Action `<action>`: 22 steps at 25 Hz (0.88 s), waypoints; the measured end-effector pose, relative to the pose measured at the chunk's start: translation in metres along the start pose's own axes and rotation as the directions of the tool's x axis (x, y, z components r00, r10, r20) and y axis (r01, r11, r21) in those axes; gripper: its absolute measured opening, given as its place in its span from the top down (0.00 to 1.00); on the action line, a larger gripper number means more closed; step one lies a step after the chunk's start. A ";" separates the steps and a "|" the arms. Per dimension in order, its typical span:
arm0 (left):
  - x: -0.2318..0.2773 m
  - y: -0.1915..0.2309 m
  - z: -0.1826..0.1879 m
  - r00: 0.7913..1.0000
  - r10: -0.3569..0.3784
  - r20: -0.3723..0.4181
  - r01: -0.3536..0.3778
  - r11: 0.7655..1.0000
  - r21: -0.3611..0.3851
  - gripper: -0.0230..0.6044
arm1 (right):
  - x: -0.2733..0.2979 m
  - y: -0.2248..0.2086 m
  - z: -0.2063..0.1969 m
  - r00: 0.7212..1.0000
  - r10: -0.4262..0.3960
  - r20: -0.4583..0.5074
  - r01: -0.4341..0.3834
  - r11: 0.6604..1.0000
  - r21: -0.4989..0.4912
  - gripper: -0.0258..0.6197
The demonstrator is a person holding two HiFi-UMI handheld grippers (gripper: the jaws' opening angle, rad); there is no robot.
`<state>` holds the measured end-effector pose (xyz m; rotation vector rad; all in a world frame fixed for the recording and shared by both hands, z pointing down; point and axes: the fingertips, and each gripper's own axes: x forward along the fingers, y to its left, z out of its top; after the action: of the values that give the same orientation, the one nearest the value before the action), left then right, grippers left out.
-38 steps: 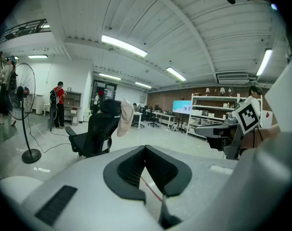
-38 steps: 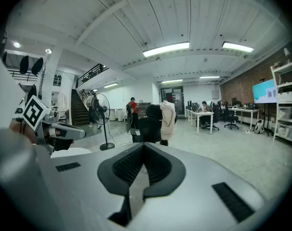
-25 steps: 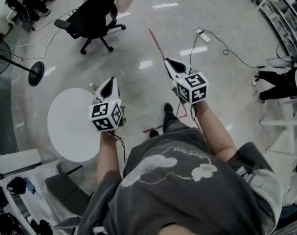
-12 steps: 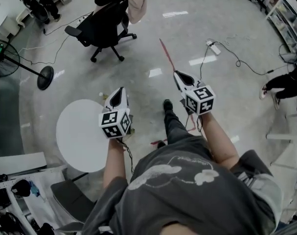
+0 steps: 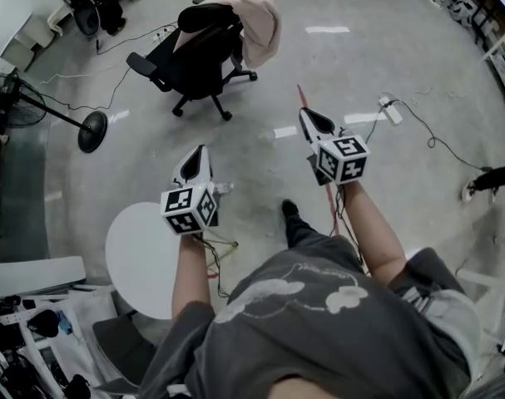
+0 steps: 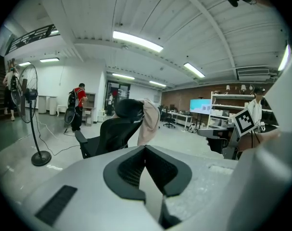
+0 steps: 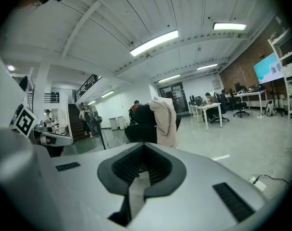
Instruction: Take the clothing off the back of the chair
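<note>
A pale beige garment (image 5: 256, 15) hangs over the back of a black office chair (image 5: 198, 61) at the top of the head view. It shows too in the left gripper view as the garment (image 6: 148, 121) on the chair (image 6: 114, 134), and in the right gripper view as the garment (image 7: 166, 121) on the chair (image 7: 143, 126). My left gripper (image 5: 195, 158) and right gripper (image 5: 310, 119) are both held out in front of me, well short of the chair, jaws shut with nothing in them.
A round white table (image 5: 140, 252) is at my lower left. A floor fan stand (image 5: 90, 127) is left of the chair. A power strip with cables (image 5: 389, 106) and red floor tape (image 5: 319, 148) lie to the right. People stand in the far background.
The chair with the garment has come closer and lower in the head view as I walk toward it. Both grippers have advanced with me, still shut.
</note>
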<state>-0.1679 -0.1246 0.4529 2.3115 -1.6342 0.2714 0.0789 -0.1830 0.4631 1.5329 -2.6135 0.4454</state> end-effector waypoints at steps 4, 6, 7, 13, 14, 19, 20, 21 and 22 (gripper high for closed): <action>0.055 0.010 0.031 0.999 0.039 0.012 -0.039 0.999 0.002 0.96 | 0.059 -0.029 0.028 0.998 0.066 -0.019 -0.066 0.998 -0.005 0.93; 0.078 0.014 0.046 0.998 0.057 0.028 -0.057 0.998 -0.006 0.96 | 0.083 -0.043 0.039 0.996 0.088 -0.027 -0.088 0.996 -0.008 0.89; 0.089 0.015 0.053 0.997 0.063 0.037 -0.063 0.998 -0.007 0.96 | 0.095 -0.050 0.043 0.995 0.096 -0.031 -0.096 0.995 -0.012 0.87; 0.138 0.024 0.071 0.993 0.099 0.057 -0.098 0.995 -0.018 0.96 | 0.150 -0.080 0.060 0.990 0.132 -0.040 -0.133 0.991 -0.013 0.70; 0.142 0.024 0.072 0.994 0.099 0.055 -0.098 0.995 -0.019 0.96 | 0.155 -0.082 0.062 0.990 0.137 -0.038 -0.137 0.991 -0.006 0.66; 0.159 0.034 0.079 0.992 0.116 0.052 -0.116 0.993 -0.012 0.96 | 0.177 -0.093 0.076 0.989 0.149 -0.005 -0.149 0.987 0.054 0.37; 0.162 0.037 0.082 0.991 0.117 0.057 -0.116 0.993 -0.013 0.96 | 0.182 -0.095 0.078 0.990 0.141 -0.003 -0.140 0.989 0.056 0.34; 0.165 0.039 0.085 0.991 0.117 0.062 -0.116 0.993 -0.011 0.96 | 0.187 -0.098 0.079 0.991 0.130 -0.005 -0.130 0.990 0.051 0.31; 0.168 0.041 0.089 0.991 0.116 0.067 -0.116 0.993 -0.005 0.96 | 0.192 -0.101 0.081 0.993 0.121 -0.008 -0.121 0.992 0.043 0.29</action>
<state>-0.1519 -0.3171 0.4288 2.2516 -1.8043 0.2203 0.0770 -0.4140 0.4477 1.3845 -2.7161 0.5201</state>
